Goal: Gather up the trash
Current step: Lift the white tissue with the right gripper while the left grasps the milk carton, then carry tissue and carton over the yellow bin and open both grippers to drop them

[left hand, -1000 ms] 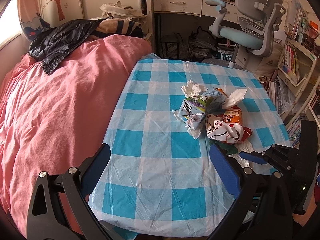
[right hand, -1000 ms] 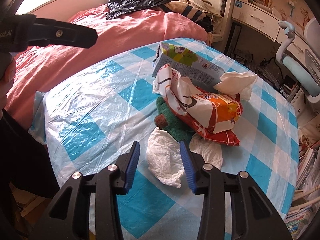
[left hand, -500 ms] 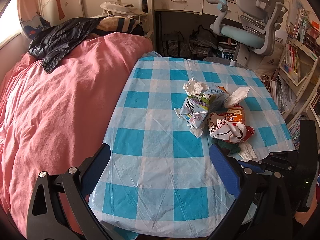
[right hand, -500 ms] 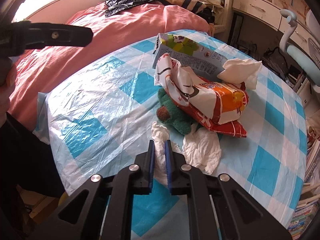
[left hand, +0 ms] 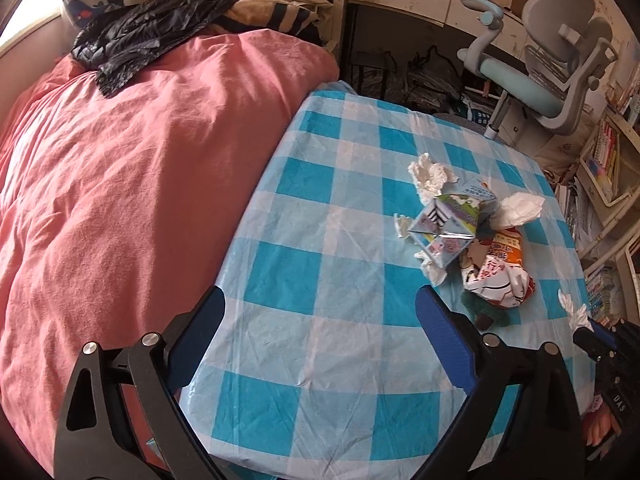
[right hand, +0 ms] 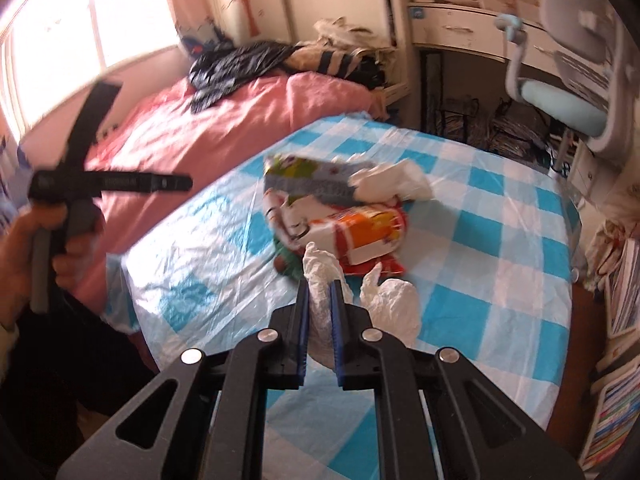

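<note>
Trash sits in a messy little pile on the right half of the blue-and-white checked tablecloth (left hand: 320, 248): a flattened drink carton (left hand: 448, 224), an orange-and-red snack bag (right hand: 360, 236) just nearer than it, something green and fuzzy (right hand: 290, 260) poking out from under the bag, plus a few white wads of paper. One crumpled tissue (left hand: 430, 172) lies alone at the far side of the pile, another (left hand: 520, 208) rests on the carton's right end.

The right gripper (right hand: 320, 292) has its blue pads clamped tight on a white crumpled tissue (right hand: 320, 280), which sticks up between them at the near edge of the pile. A second white wad (right hand: 396, 304) lies just right of it on the cloth.

The left gripper (left hand: 320, 308) hangs over the near-left part of the table, jaws spread wide, nothing in them. The person's hand (right hand: 24, 248) grips its handle. A pink duvet (left hand: 120, 184) covers the bed on the left.
</note>
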Available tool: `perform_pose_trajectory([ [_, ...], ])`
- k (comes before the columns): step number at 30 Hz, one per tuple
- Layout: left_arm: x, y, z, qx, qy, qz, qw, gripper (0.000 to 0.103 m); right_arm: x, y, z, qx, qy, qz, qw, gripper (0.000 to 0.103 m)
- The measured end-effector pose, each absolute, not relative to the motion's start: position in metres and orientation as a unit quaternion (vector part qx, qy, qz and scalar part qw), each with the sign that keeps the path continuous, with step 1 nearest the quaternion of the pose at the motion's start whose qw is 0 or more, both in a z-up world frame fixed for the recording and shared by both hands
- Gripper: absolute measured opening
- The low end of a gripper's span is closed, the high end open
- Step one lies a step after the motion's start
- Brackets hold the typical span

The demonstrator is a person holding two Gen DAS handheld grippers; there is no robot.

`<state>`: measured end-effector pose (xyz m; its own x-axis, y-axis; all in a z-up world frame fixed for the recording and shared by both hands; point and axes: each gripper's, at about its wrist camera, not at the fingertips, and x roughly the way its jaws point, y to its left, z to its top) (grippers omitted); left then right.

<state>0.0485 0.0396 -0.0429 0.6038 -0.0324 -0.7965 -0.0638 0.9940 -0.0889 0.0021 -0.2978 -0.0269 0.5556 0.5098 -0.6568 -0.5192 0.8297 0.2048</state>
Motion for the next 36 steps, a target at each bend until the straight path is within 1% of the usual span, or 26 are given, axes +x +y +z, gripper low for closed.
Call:
perform_pose_trajectory([
  [6, 0.072, -0.014, -0.030, 0.026, 0.402, -0.032, 0.915, 0.093, -0.003, -0.312, -0.015, 0.024, 0.354, 0.298, 0.886, 0.012],
  [14, 0.131, -0.084, -0.045, 0.146, 0.411, -0.076, 0.897, 0.091, -0.002, -0.311, -0.011, 0.037, 0.350, 0.316, 0.881, 0.013],
  [15, 0.139, -0.088, -0.050, 0.150, 0.419, -0.081, 0.892, 0.082, 0.000, -0.311, -0.012, 0.038, 0.352, 0.317, 0.880, 0.013],
  [16, 0.146, -0.089, -0.055, 0.143, 0.430, -0.087, 0.887, 0.063, 0.001, -0.311, -0.012, 0.039, 0.354, 0.318, 0.879, 0.013],
  [17, 0.152, -0.087, -0.059, 0.125, 0.442, -0.095, 0.883, 0.053, 0.001, -0.311, -0.013, 0.040, 0.355, 0.320, 0.877, 0.013],
  [18, 0.155, -0.085, -0.063, 0.101, 0.452, -0.109, 0.879, 0.033, 0.002, -0.310, -0.014, 0.040, 0.357, 0.322, 0.876, 0.013],
  [19, 0.154, -0.084, -0.064, 0.091, 0.452, -0.114, 0.880, 0.025, 0.002, -0.309, -0.015, 0.038, 0.359, 0.325, 0.874, 0.013],
  [22, 0.148, -0.081, -0.059, 0.080, 0.439, -0.123, 0.886, 0.024, 0.000, -0.303, -0.014, 0.031, 0.358, 0.336, 0.871, 0.013],
  [27, 0.131, -0.052, -0.035, 0.011, 0.417, -0.121, 0.901, 0.024, -0.013, -0.294, -0.005, 0.029, 0.342, 0.373, 0.862, 0.014],
  [32, 0.084, -0.025, -0.007, -0.020, 0.386, -0.128, 0.913, 0.024, -0.042, -0.271, 0.002, 0.004, 0.330, 0.462, 0.823, 0.014],
  [36, 0.039, -0.001, -0.002, -0.051, 0.383, -0.125, 0.914, 0.024, -0.070, -0.245, 0.000, -0.038, 0.338, 0.520, 0.784, 0.014],
])
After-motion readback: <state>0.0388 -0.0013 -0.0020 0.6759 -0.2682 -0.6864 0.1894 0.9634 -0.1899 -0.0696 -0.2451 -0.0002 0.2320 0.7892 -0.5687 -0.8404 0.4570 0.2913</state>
